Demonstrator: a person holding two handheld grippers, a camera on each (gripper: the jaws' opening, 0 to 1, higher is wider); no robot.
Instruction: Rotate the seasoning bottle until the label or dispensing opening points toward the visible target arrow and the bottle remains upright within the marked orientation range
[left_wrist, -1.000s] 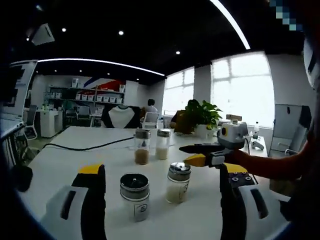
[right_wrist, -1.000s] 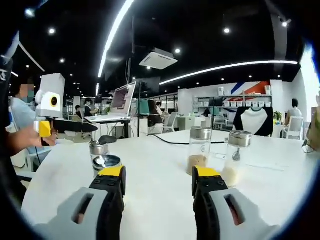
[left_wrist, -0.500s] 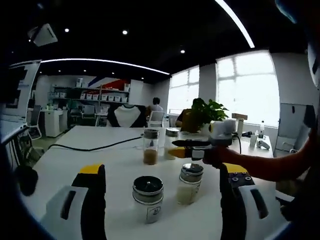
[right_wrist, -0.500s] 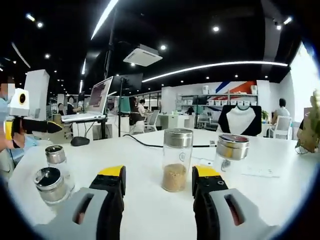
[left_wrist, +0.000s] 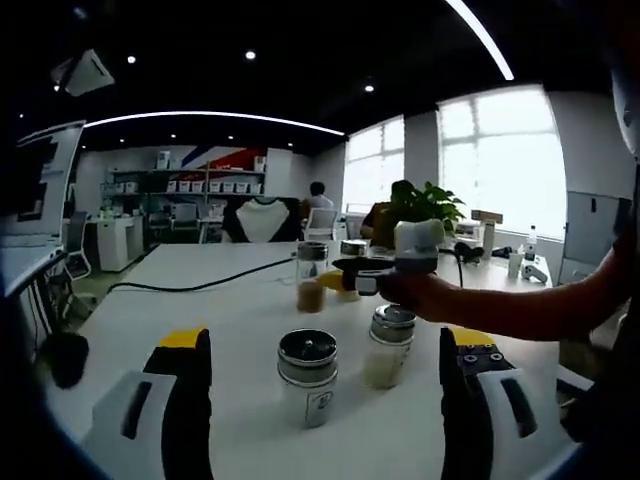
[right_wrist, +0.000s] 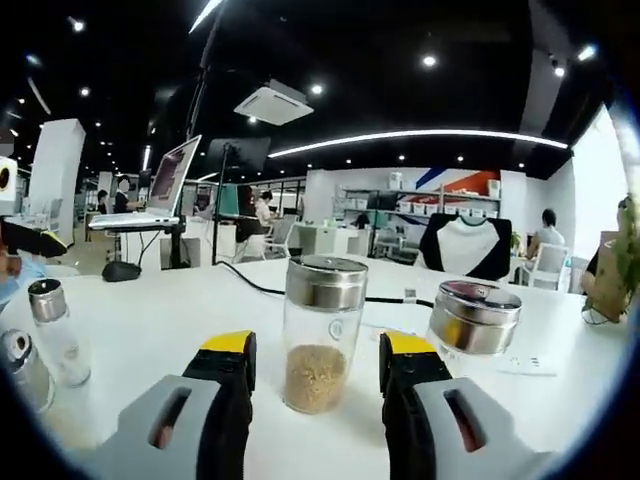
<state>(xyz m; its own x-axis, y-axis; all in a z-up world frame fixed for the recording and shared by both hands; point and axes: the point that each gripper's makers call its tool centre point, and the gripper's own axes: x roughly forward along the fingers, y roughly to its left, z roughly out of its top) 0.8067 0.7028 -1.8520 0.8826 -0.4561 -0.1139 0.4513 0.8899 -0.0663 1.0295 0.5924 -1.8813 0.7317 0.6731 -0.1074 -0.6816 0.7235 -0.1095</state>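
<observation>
A clear seasoning bottle with brown grains (right_wrist: 318, 335) and a metal lid stands upright on the white table (right_wrist: 150, 300), framed by the two yellow tips of my right gripper (right_wrist: 318, 345). That gripper is open and I see no contact. Behind its right jaw stands a second metal-lidded bottle (right_wrist: 472, 318). In the left gripper view, my left gripper (left_wrist: 324, 340) is open, with a labelled dark-lidded bottle (left_wrist: 307, 378) and a white-filled bottle (left_wrist: 388, 347) ahead of it. Further back, the right gripper (left_wrist: 350, 272) reaches toward the brown bottle (left_wrist: 311, 277).
A black cable (left_wrist: 190, 287) runs across the table and a dark mouse (left_wrist: 60, 355) lies at its left edge. A potted plant (left_wrist: 425, 205) stands behind. A laptop on a stand (right_wrist: 165, 185) is at the back left. Two small bottles (right_wrist: 45, 320) sit far left.
My right gripper has closed in on the brown-grain bottle, which now looks much larger between its tips. The left view has shifted slightly; its two near bottles sit more central.
</observation>
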